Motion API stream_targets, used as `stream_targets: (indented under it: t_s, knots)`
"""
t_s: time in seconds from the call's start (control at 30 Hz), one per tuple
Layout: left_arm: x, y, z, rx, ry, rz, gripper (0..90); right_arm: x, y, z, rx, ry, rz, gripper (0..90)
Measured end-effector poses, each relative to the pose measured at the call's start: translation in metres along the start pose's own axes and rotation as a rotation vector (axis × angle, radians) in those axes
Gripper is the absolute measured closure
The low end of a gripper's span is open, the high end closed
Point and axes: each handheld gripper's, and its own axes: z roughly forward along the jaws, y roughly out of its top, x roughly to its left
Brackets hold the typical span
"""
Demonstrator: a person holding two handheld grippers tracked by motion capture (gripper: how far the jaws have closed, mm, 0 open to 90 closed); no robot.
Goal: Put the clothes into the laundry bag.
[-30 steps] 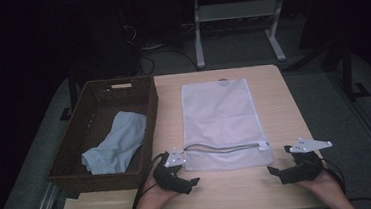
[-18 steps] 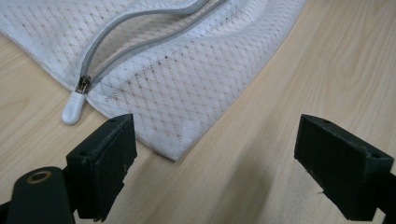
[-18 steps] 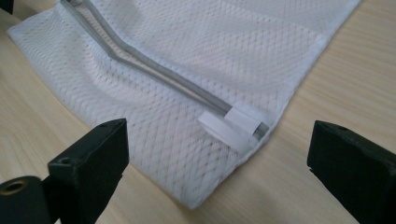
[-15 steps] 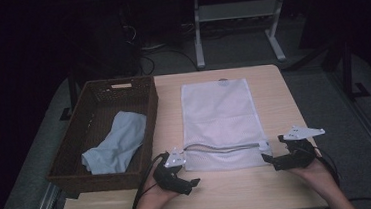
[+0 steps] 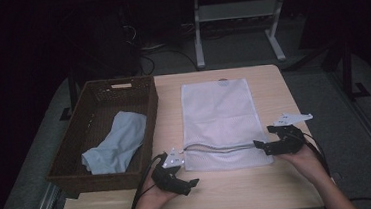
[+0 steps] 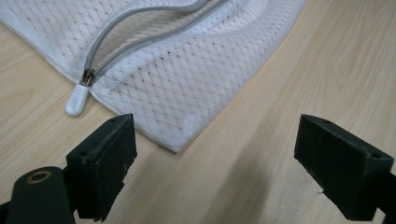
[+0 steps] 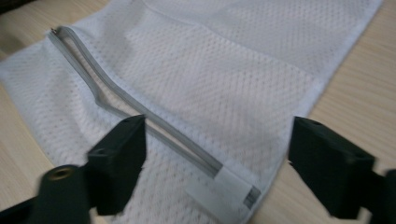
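Note:
A white mesh laundry bag lies flat on the wooden table. Its grey zipper runs across the near end and gapes a little. My left gripper rests by the bag's near left corner, open, and that corner lies between its jaws. The white zipper pull sits just beyond its left jaw. My right gripper hovers at the bag's right edge, over the zipper's stop end. Its jaws have just been closing; they still stand apart, with the mesh below them unpinched.
A dark wicker basket stands at the table's left and holds a light blue cloth. Bare table shows near the front edge and to the right of the bag. A metal stand is on the floor behind.
My right gripper has moved left and slightly up, from the table's right side onto the bag's right edge. The left gripper has stayed put.

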Motion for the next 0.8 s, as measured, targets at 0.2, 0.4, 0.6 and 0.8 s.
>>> stream_targets:
  t_s: [0.2, 0.4, 0.6, 0.8]
  knots:
    - [0.000, -0.002, -0.002, -0.001, 0.002, -0.008, 12.3, -0.006, 0.017, 0.008, -0.003, -0.003, -0.005, 32.5]
    - [-0.002, -0.002, 0.000, -0.001, -0.004, -0.013, 12.3, -0.016, 0.033, 0.015, -0.023, 0.005, 0.010, 47.5]
    - [-0.002, -0.001, 0.000, -0.002, -0.013, -0.012, 12.3, -0.027, 0.044, 0.023, -0.054, -0.016, 0.032, 67.1]
    - [-0.002, -0.001, 0.000, -0.003, -0.016, -0.010, 12.3, -0.037, 0.052, 0.035, -0.042, -0.046, 0.050, 85.6]
